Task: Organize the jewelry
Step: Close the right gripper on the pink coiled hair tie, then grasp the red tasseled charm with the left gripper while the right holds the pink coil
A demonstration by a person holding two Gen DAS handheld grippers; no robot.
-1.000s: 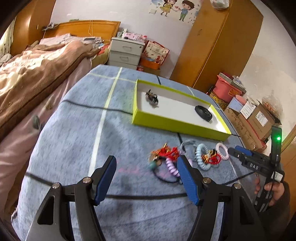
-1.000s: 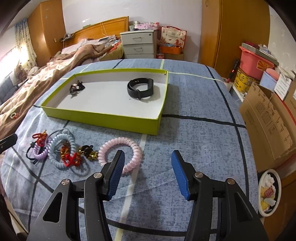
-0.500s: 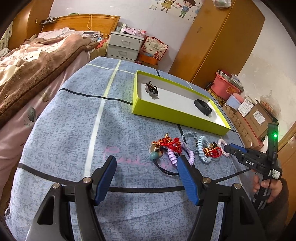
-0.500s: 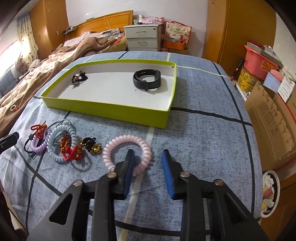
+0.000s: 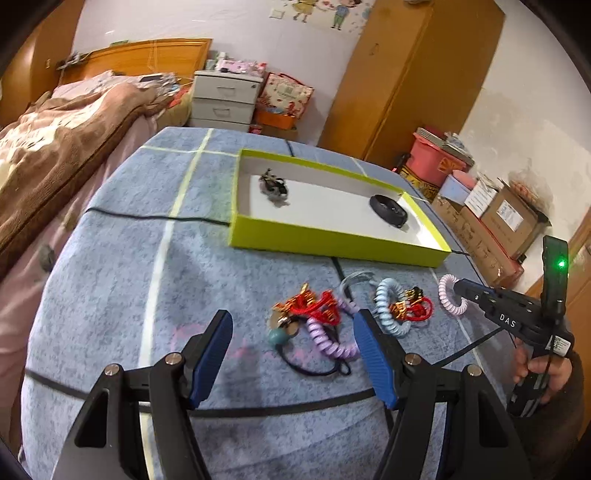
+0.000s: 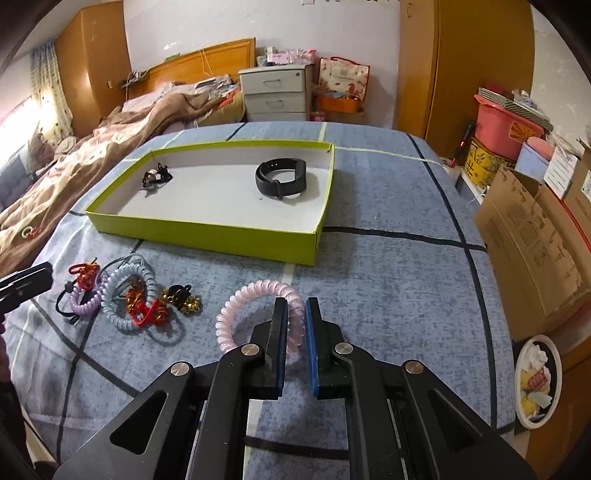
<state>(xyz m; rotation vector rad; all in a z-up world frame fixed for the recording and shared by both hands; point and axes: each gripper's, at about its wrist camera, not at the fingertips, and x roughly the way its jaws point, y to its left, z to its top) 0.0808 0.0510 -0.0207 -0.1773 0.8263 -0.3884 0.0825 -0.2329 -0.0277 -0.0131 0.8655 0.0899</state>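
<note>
place: someone's bedroom at home | clues: unmade bed with brown blanket [image 6: 122, 136] and wooden headboard [image 6: 207, 59], white drawer unit [image 6: 275, 94], big wooden wardrobe [image 5: 417, 74], kids' cartoon stickers on wall [image 5: 321, 13], cardboard boxes [image 6: 532, 229] stacked along the side

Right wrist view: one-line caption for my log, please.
Right claw shut on the pink coil band on the blue cloth, green tray with a black watch beyond.

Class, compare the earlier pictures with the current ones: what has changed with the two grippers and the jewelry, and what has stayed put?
The right gripper moved forward to the pink coil bracelet and closed its jaws from wide open onto the bracelet's near side. The left gripper stayed open, hovering near the purple coil bracelet. The black watch band and the small dark piece stayed in the green tray.
</note>
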